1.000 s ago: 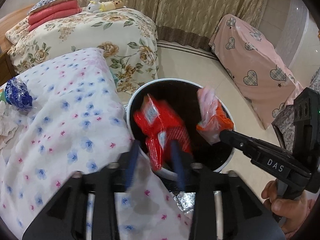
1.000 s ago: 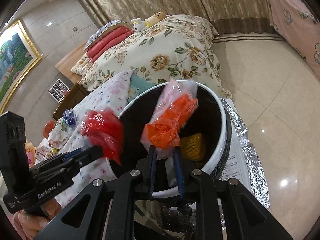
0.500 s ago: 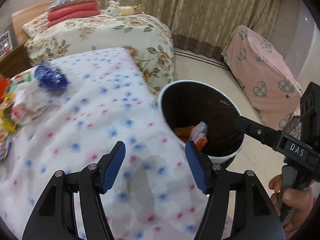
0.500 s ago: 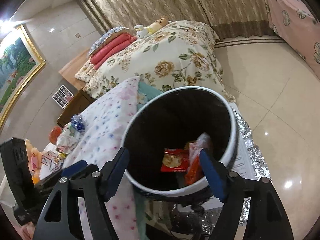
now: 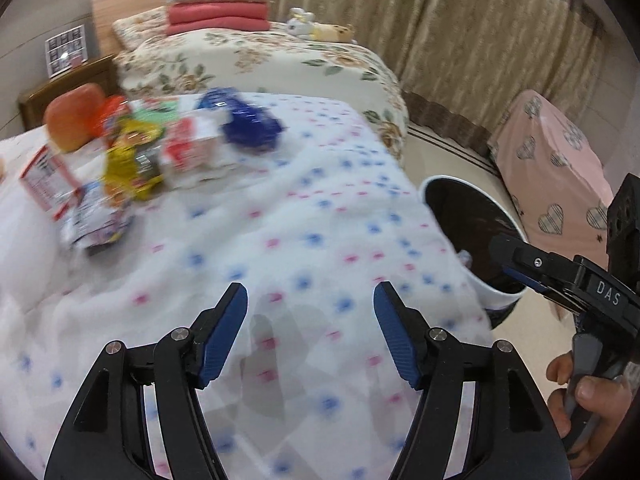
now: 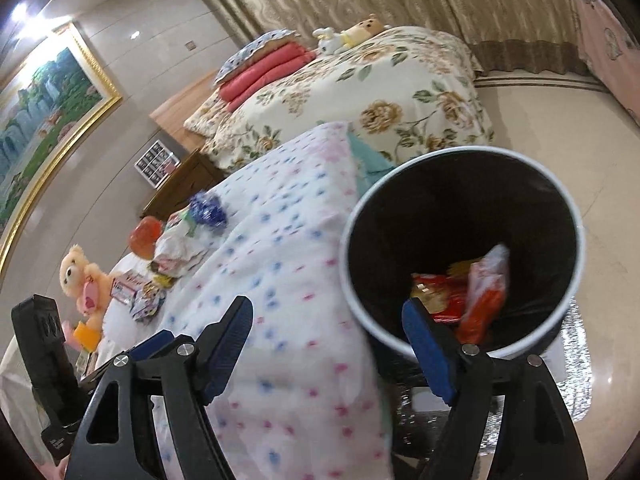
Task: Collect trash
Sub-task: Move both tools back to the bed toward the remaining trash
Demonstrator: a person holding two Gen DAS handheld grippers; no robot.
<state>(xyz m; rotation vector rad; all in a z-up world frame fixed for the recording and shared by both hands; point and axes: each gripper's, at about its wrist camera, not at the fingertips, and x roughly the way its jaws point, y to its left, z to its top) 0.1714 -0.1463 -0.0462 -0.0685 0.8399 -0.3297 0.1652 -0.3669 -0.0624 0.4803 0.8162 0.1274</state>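
1. Left gripper (image 5: pixel 310 316): jaws spread wide, nothing between them, hovering over the floral-dotted bedspread (image 5: pixel 304 240)
2. Right gripper (image 6: pixel 326 346): jaws likewise apart and empty, sitting over the near rim of the trash bin (image 6: pixel 576 216)
3. Bin stands on the floor just beside the bed's right edge; red and orange snack wrappers (image 6: pixel 460 300) lie at its bottom
4. Remaining trash pile (image 5: pixel 120 168) sits far left on the bedspread: yellow wrapper, red-white packets, crumpled blue wrapper (image 5: pixel 250 126), well apart from both grippers
5. Risk: overlapping wrappers, so a pinch may lift two or snag the soft cloth
6. Risk: light foil may slip during the carry and drop short of the bin, onto bed or floor
7. View blurred; item edges uncertain
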